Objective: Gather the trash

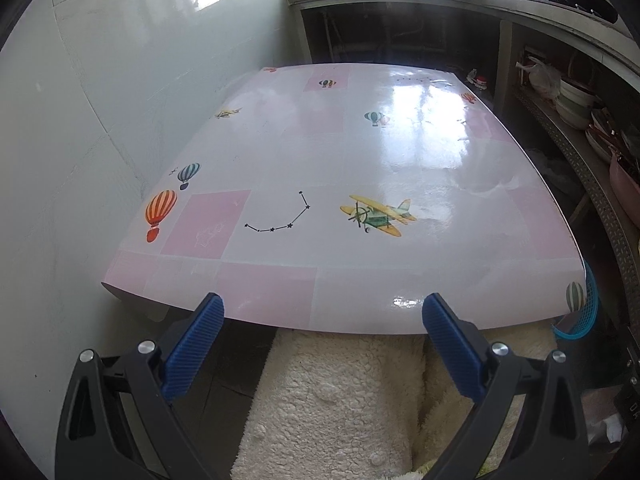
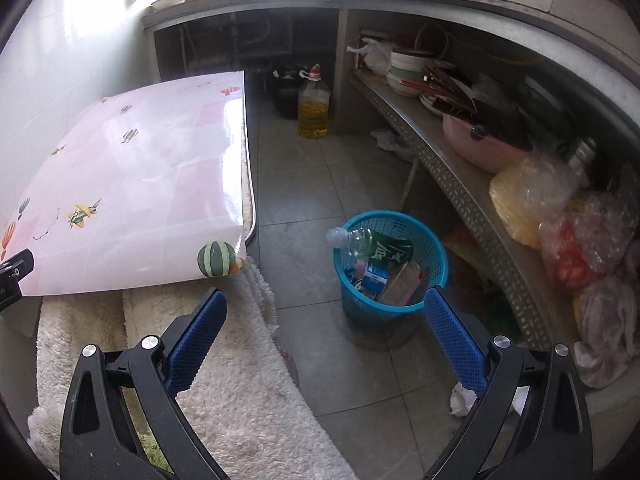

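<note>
A blue plastic basket stands on the tiled floor right of the table. It holds a green-labelled clear bottle lying across its rim, a blue-white packet and other wrappers. My right gripper hovers open just in front of and above the basket, nothing between its blue pads. My left gripper hangs open at the near edge of the pink table, also holding nothing. The basket's rim peeks out at the table's right corner in the left wrist view. A crumpled white paper lies on the floor near my right finger.
A fluffy cream cover lies under the table's near edge. A yellow oil jug stands on the floor at the back. A metal shelf on the right carries bowls, a pink basin and plastic bags. White wall on the left.
</note>
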`<state>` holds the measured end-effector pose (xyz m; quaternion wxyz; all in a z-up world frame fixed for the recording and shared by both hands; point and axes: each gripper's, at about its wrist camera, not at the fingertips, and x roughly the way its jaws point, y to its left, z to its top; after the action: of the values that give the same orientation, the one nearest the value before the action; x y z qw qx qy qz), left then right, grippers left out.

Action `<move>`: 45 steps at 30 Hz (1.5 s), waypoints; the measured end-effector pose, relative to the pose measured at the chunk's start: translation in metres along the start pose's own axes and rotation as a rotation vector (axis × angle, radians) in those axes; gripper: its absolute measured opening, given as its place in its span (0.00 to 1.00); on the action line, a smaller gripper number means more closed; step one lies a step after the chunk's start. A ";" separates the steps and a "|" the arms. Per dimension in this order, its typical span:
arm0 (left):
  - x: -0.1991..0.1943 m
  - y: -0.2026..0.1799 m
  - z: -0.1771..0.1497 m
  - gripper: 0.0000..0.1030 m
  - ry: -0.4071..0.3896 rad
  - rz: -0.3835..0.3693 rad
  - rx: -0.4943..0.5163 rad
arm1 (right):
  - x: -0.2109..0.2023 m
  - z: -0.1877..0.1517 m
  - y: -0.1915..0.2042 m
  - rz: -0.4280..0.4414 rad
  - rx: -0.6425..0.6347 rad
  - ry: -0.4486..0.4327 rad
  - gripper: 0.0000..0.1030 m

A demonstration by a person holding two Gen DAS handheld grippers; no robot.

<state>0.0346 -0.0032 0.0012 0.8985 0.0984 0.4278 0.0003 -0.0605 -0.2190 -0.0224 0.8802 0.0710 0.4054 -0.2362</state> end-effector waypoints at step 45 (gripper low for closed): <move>-0.009 -0.025 -0.004 0.95 0.017 -0.096 0.054 | -0.004 0.001 -0.008 -0.021 0.031 -0.005 0.93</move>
<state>0.0237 -0.0279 0.0013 0.8909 0.1020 0.4393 -0.0538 -0.0655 -0.2249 -0.0179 0.8776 0.0799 0.4000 -0.2520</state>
